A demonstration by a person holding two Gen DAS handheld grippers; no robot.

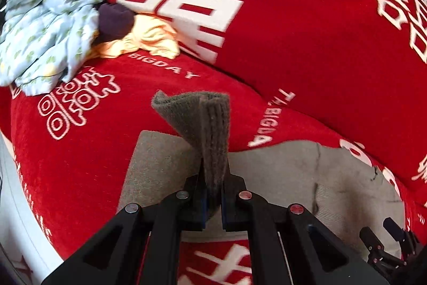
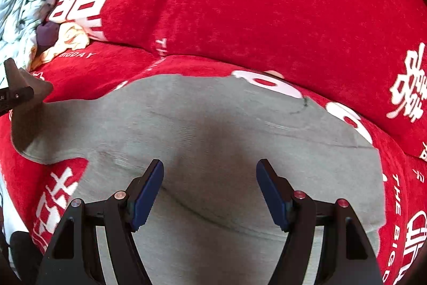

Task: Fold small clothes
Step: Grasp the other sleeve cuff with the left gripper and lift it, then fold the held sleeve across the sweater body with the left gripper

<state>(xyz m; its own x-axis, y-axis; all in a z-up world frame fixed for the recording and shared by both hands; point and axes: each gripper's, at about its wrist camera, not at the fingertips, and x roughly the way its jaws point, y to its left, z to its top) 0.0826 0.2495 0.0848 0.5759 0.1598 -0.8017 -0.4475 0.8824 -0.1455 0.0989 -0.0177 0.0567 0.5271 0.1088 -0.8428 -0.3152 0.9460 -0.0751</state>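
- the left tool (image 1: 213,200) is clenched on a folded edge of the grey knitted garment (image 2: 213,135); the pinched flap stands up out of the jaws, doubled over in several layers, with its loose corner curling away to the left
- the right tool (image 2: 210,191) is released; its blue-padded fingers (image 2: 148,190) stand wide apart above the grey cloth with nothing between them
- the grey garment lies spread on the seat of the red sofa cover with white printed characters and lettering (image 2: 240,4), toward the seat's front edge; most of it lies flat with shallow creases, while its left end is lifted by the left tool, seen at the left edge of the right wrist view
- a dark thread or mark shows near the garment's far right edge; what it is cannot be told
- at the seat's far left corner, against the red backrest cushion, lies a heap of other clothes: a crumpled pale blue floral-print fabric (image 1: 53,10), a small dark purple item (image 1: 116,20) just beside it, and a pale yellow cloth (image 1: 149,40) touching the purple one
- the heap is well apart from the grey garment
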